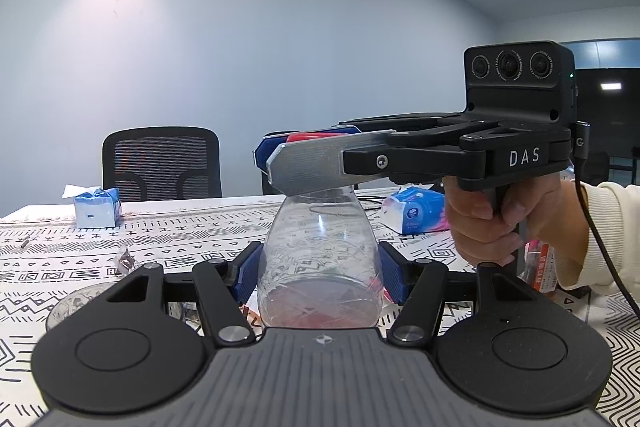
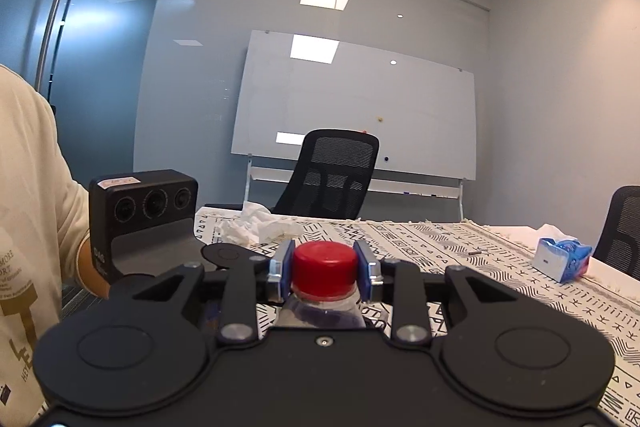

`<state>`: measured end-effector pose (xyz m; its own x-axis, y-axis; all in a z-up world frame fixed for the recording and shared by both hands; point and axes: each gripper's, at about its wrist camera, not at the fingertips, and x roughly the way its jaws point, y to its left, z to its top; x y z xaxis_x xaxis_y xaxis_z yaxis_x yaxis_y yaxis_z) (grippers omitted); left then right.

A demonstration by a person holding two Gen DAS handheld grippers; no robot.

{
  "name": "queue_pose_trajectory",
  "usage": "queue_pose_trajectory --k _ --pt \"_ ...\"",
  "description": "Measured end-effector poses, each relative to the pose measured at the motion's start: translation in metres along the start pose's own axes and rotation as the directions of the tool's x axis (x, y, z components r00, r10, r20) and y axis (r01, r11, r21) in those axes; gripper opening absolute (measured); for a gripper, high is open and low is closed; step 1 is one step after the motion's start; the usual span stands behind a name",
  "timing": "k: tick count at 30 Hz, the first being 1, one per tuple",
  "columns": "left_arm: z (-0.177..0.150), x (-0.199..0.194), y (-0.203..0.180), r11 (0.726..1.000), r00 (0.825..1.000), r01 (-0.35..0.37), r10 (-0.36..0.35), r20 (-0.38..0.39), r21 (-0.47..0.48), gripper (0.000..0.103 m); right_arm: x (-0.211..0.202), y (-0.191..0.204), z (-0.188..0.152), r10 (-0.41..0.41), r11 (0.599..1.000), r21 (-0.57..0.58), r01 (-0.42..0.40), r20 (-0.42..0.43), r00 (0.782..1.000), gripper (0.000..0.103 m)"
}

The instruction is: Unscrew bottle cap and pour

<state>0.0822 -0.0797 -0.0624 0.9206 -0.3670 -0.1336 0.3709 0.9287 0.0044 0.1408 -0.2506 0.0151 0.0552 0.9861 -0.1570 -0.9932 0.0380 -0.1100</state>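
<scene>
On a patterned tablecloth (image 1: pixel 168 239) w/ black-and-white motifs, a clear plastic bottle (image 1: pixel 320 259) is held upright by two hand-held grippers. Left gripper (image 1: pixel 318 273) is seen nearly closed, its blue pads (image 1: pixel 246 273) pressed to both sides of the bottle's lower body; some reddish liquid is visible at the bottom. Right gripper (image 2: pixel 324 269) is brought in from the right side at cap height, its blue-lined fingers (image 2: pixel 366 267) narrowed against either side of the red cap (image 2: pixel 324 267), which is still seated on the neck. In the left wrist view the right unit is seen sideways, gripped at its handle by a hand (image 1: pixel 504 215) in a cream sleeve (image 1: pixel 612 227), w/ a black cable trailing down. Beyond the bottle, a blue tissue box (image 1: pixel 98 209) is set near the table's far edge and a soft tissue pack (image 1: pixel 416 213) lies approx. beside the hand. Crumpled white tissues (image 2: pixel 256 225) are seen in the right wrist view, w/ a black mesh chair (image 2: pixel 332 175) and a whiteboard (image 2: pixel 360 115) behind the table
</scene>
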Motion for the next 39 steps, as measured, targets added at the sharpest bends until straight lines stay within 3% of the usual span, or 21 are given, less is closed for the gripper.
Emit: queue_pose_trajectory --k 5,13,19,31,39 --pt "0.001 0.0 0.0 1.0 1.0 -0.002 0.002 0.001 -0.01 0.058 0.0 -0.001 0.002 -0.006 1.0 -0.006 0.006 -0.007 1.0 0.034" --pt "0.001 -0.005 -0.005 1.0 1.0 -0.006 0.006 0.007 -0.015 0.058 0.003 0.022 0.009 -0.195 0.981 -0.033 0.194 -0.057 0.979 0.035" --pt "0.001 -0.005 -0.006 1.0 1.0 -0.005 0.005 0.008 -0.01 0.058 0.005 0.027 0.009 -0.254 0.967 -0.036 0.252 -0.071 0.965 0.035" --pt "0.001 -0.006 -0.004 1.0 1.0 0.01 -0.01 0.012 0.001 0.058 0.007 0.004 0.006 -0.084 0.993 -0.084 0.079 -0.063 0.994 0.035" --pt "0.001 -0.002 -0.002 1.0 1.0 0.011 -0.011 0.012 -0.005 0.058 0.001 -0.013 0.003 0.025 0.996 -0.089 -0.028 -0.031 0.999 0.035"
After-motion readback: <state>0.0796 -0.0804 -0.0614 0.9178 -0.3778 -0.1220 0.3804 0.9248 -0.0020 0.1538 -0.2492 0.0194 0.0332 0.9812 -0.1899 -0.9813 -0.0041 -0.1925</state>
